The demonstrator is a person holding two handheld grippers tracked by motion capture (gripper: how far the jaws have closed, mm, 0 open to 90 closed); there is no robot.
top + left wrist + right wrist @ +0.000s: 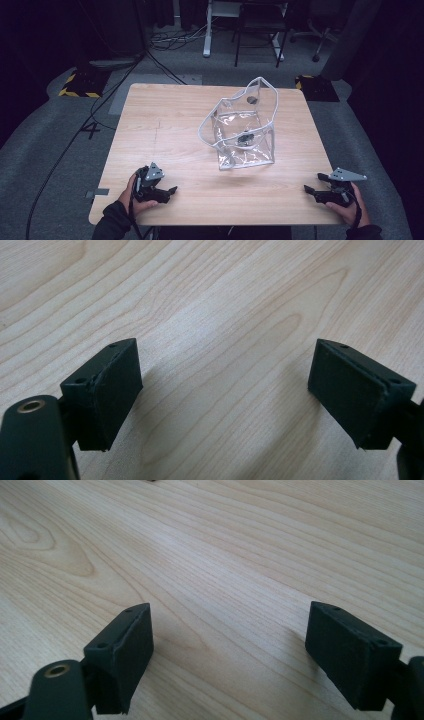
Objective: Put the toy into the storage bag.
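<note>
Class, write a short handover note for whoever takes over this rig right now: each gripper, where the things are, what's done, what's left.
Left gripper: open, nothing between its jaws, low over the table near the front left corner.
Right gripper: open, holding nothing, by the front right edge.
Clear bag: stands mid-table, mouth open, apart from both grippers; a small dark item lies inside.
Done: the item is in the bag.
Left: possibly closing the bag; neither gripper is near it.

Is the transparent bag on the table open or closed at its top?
Open. The clear bag stands upright on the table, its grey-edged mouth spread wide, with a small dark item visible inside through the plastic.
</note>
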